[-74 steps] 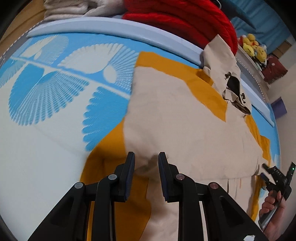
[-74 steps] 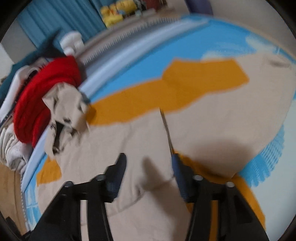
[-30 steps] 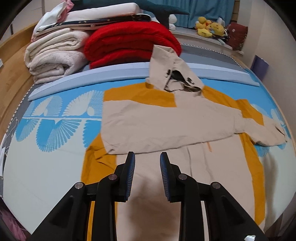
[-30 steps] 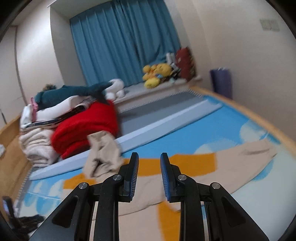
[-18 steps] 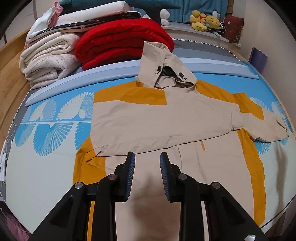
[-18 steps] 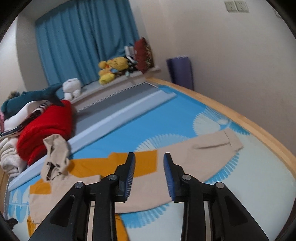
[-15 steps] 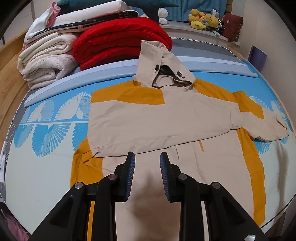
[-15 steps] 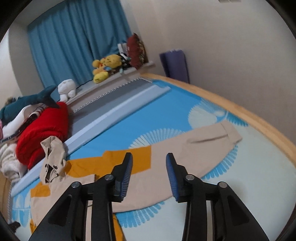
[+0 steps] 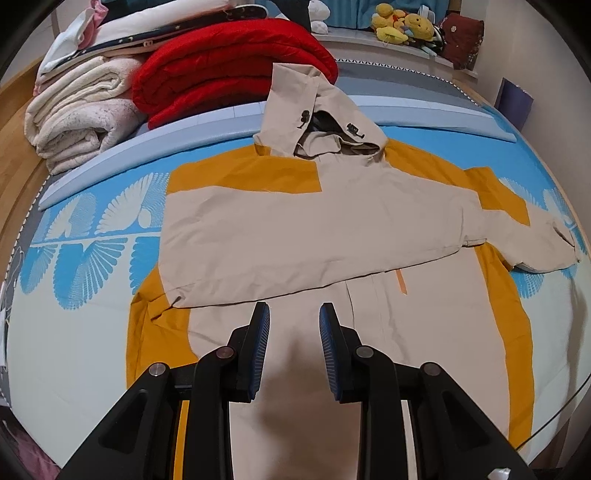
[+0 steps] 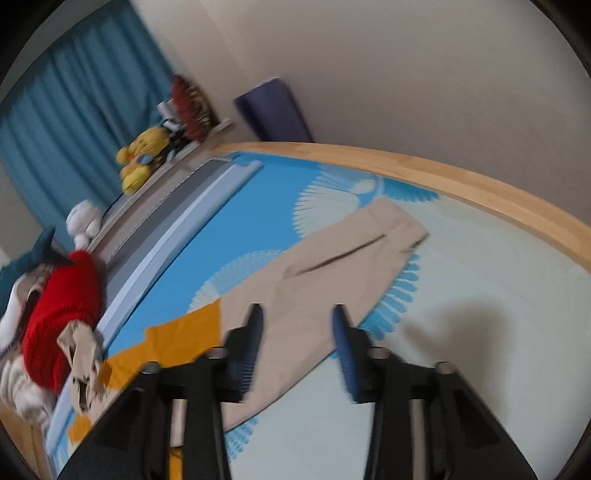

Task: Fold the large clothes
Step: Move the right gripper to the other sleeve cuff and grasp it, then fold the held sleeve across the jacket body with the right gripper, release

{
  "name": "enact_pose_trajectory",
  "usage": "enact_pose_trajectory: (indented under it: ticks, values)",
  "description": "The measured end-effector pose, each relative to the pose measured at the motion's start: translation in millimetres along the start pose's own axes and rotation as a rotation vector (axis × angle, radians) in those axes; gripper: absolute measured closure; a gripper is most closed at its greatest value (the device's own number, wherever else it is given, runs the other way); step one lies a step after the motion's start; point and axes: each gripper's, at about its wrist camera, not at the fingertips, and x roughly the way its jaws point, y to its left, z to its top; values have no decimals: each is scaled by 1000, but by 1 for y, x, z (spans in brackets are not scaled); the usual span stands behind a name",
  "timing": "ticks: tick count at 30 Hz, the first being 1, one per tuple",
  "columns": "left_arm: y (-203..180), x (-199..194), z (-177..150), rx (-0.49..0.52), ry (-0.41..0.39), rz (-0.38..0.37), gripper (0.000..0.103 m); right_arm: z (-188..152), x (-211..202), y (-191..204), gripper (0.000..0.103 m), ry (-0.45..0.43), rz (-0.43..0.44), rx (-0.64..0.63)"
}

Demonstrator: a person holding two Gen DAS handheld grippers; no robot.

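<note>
A large beige and mustard hooded jacket (image 9: 314, 229) lies flat on the bed. Its left sleeve is folded across the chest; its hood (image 9: 321, 122) rests against the bolster. My left gripper (image 9: 294, 347) is open and empty, above the jacket's lower front. In the right wrist view, the jacket's right sleeve (image 10: 332, 266) lies stretched out toward the bed's right edge. My right gripper (image 10: 297, 347) is open and empty, held above that sleeve near its middle. This view is blurred.
A blue and white patterned sheet (image 9: 85, 258) covers the bed. A red blanket (image 9: 229, 74) and cream blankets (image 9: 81, 110) are stacked at the head. Plush toys (image 9: 402, 22) sit on a shelf. A wooden bed rail (image 10: 480, 188) runs along the right side.
My right gripper has opened wider and swung down and right toward the outstretched sleeve. My left gripper has barely moved and stays open over the jacket.
</note>
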Motion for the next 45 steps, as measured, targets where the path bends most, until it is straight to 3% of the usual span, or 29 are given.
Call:
enact_pose_trajectory:
  ticks: [8,13,21,30,32,33,34,38,45]
  values:
    - [-5,14,0,0,24,-32,78,-2,27,-31,82,23,-38,56]
    - [-6,23,0,0,42,-27,78,-6,62,-49,64,83,-40,129]
    - [-14,33,-1,3,59,-40,78,-21,132,-73,60,189,-69,245]
    - [-4,33,3,-14,53,-38,78,-19,149,-62,59,69,-130,262]
    - [-1,31,4,-21,51,-39,78,-16,151,-58,67,59,-146,276]
    - [1,30,6,-30,48,-43,78,-15,152,-57,92,63,-152,276]
    - [3,28,6,-36,44,-47,78,-13,155,-55,96,76,-143,282]
    - [9,19,8,-47,27,-60,78,-4,139,-33,99,22,-190,261]
    - [27,8,9,-77,18,-74,78,15,90,38,99,-62,-211,103]
